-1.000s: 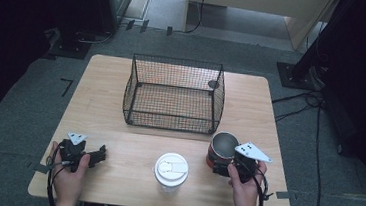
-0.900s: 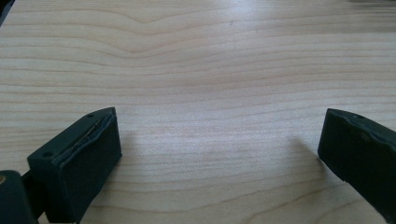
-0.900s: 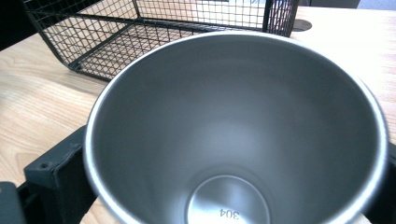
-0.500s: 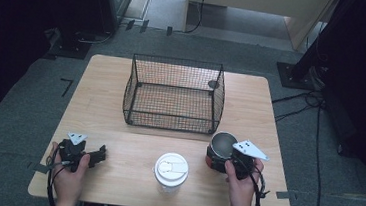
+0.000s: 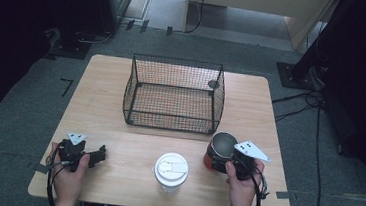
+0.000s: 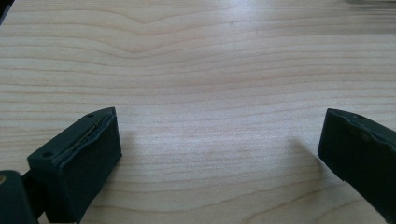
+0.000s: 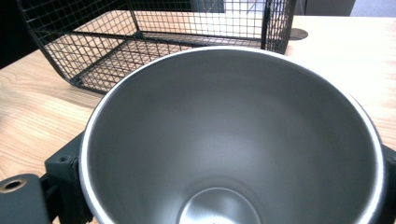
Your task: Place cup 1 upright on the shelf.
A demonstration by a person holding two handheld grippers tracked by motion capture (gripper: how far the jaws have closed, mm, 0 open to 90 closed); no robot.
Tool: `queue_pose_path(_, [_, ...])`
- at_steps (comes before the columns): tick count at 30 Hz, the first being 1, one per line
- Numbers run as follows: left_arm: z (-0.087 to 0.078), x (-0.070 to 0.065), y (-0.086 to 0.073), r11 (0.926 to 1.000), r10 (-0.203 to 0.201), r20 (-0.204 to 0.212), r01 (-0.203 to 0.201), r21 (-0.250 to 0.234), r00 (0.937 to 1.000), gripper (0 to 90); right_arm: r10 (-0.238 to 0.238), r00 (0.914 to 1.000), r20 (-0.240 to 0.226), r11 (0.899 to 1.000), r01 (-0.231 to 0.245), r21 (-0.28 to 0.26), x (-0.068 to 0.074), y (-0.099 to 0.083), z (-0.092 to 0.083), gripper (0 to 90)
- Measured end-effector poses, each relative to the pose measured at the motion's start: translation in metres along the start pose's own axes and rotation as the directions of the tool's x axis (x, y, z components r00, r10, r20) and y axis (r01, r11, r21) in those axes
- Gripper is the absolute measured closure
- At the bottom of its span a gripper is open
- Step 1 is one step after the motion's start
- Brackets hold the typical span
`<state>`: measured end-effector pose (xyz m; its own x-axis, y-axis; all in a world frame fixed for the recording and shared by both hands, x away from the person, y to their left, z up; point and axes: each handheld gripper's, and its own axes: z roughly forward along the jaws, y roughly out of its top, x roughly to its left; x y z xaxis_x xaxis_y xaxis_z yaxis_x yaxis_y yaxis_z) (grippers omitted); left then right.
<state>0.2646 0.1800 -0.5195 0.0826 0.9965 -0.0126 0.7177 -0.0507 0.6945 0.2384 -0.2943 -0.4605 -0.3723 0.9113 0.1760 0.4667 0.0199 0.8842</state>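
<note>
A steel cup (image 5: 223, 142) with a red outside stands on the wooden table (image 5: 118, 127) at the front right. My right gripper (image 5: 223, 159) is shut on it, one jaw on each side of its wall. In the right gripper view the cup's empty mouth (image 7: 233, 140) is close up between the jaws. My left gripper (image 5: 97, 153) rests at the front left. Its jaws (image 6: 219, 154) stand wide open over bare wood with nothing between them. A white lidded cup (image 5: 170, 171) stands upright at the front middle, between the two hands.
An empty black wire basket (image 5: 169, 118) sits at the table's middle, just behind the steel cup; its near corner (image 7: 140, 51) is seen in the right gripper view. A round grommet hole (image 5: 213, 84) lies behind the basket. Dark equipment and cables ring the table.
The right hand and its gripper have shifted very slightly to the left with the steel cup. The left gripper and the white cup have stayed put.
</note>
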Motion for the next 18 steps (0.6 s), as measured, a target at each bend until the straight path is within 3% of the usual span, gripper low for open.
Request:
queue_pose_path(6, [0.0,0.0,0.0,1.0,-0.004,0.002,0.004,-0.002,1.0,0.0,-0.028,0.9995,0.014,0.999,0.028,-0.014,0.004,0.005,-0.004,6.4])
queue_pose_path(18, [0.0,0.0,0.0,1.0,-0.003,0.0,0.003,-0.002,1.0,0.0,-0.059,0.9979,-0.028,0.996,0.057,-0.072,0.016,0.028,-0.013,6.7])
